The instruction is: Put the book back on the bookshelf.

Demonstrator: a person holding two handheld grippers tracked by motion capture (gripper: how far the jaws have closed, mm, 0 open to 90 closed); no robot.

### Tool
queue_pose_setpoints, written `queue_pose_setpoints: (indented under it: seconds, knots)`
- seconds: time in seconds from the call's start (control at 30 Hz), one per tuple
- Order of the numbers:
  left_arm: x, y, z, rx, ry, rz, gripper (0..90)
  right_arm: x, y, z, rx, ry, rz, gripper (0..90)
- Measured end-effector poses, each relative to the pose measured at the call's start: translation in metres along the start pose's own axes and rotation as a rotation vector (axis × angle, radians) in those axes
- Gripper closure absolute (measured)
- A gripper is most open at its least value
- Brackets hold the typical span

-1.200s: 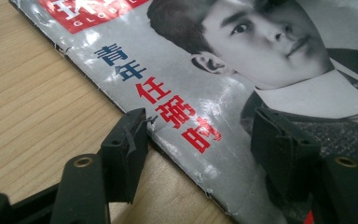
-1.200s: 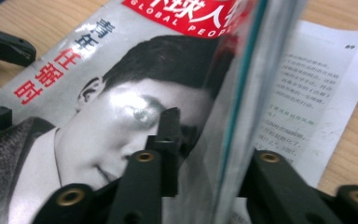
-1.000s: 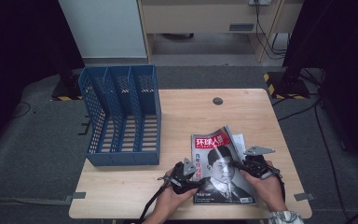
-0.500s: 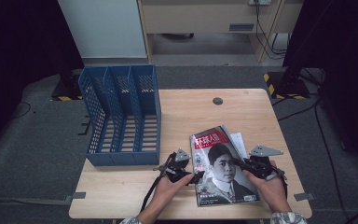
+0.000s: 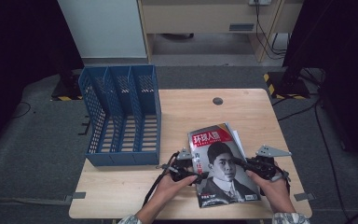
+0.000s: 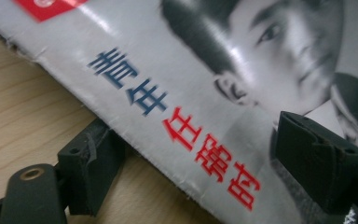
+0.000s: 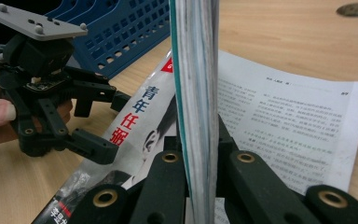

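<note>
A file rack stands on the left part of the table. A magazine lies to its right, near the front edge. The left gripper is at the magazine's left edge, one jaw over the cover and one under it. The right gripper is at its right edge. A loose page lies under the magazine. A small round cap sits behind it.

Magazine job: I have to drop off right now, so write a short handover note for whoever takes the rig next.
Right gripper: shut on the magazine, gripping its right edge. Left gripper: open, jaws straddling the spine edge, not clamped. Magazine sits at the table's front right, a loose printed sheet beneath it. Blue file rack stands at the left, slots bare. Done: one edge gripped. Left: probably closing the left gripper and moving the magazine.
</note>
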State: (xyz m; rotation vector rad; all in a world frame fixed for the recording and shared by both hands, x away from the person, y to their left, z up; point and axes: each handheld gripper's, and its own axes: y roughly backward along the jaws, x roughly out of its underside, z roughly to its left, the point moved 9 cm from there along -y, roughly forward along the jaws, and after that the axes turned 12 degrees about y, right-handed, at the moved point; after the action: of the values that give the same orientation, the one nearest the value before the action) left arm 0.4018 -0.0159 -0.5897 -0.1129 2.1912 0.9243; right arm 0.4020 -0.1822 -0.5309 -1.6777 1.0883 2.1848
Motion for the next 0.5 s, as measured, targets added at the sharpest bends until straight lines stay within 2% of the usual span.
queue_pose_setpoints:
  seconds: [0.03, 0.07, 0.1, 0.13, 0.2, 0.23, 0.33, 0.4, 0.43, 0.47, 0.5]
  knots:
    - [0.000, 0.000, 0.000, -0.011, -0.005, 0.001, 15.4, 0.000, 0.000, 0.000, 0.000, 0.000, 0.000, 87.9]
    - [0.001, 0.001, 0.001, -0.033, -0.020, 0.000, 19.3, 0.004, -0.003, -0.001, 0.004, -0.020, 0.017, 87.8]
    - [0.001, 0.001, 0.001, -0.033, -0.020, 0.000, 21.6, 0.004, -0.003, -0.001, 0.004, -0.020, 0.017, 87.8]
    - [0.001, 0.002, 0.003, -0.057, -0.027, -0.004, 24.7, 0.010, -0.006, -0.004, 0.005, -0.038, 0.038, 87.6]
    - [0.001, 0.003, 0.004, -0.080, -0.039, -0.001, 28.0, 0.014, -0.009, -0.005, 0.007, -0.051, 0.060, 87.0]
    - [0.001, 0.003, 0.004, -0.080, -0.039, -0.001, 29.9, 0.019, -0.011, -0.006, 0.017, -0.044, 0.087, 86.2]
    - [0.003, 0.003, 0.004, -0.125, -0.080, -0.003, 34.4, 0.029, -0.018, -0.005, 0.035, -0.013, 0.166, 81.5]
    - [0.003, 0.003, 0.004, -0.146, -0.100, -0.008, 37.9, 0.035, -0.022, -0.007, 0.063, 0.007, 0.212, 70.3]
    - [0.003, 0.003, 0.004, -0.146, -0.100, -0.008, 38.1, 0.035, -0.022, -0.007, 0.063, 0.007, 0.212, 70.3]
    - [0.003, 0.003, 0.004, -0.154, -0.109, -0.008, 38.1, 0.037, -0.023, -0.008, 0.073, 0.002, 0.234, 63.5]
    - [0.004, 0.003, 0.004, -0.161, -0.118, -0.006, 38.1, 0.045, -0.024, -0.016, 0.116, -0.014, 0.291, 44.1]
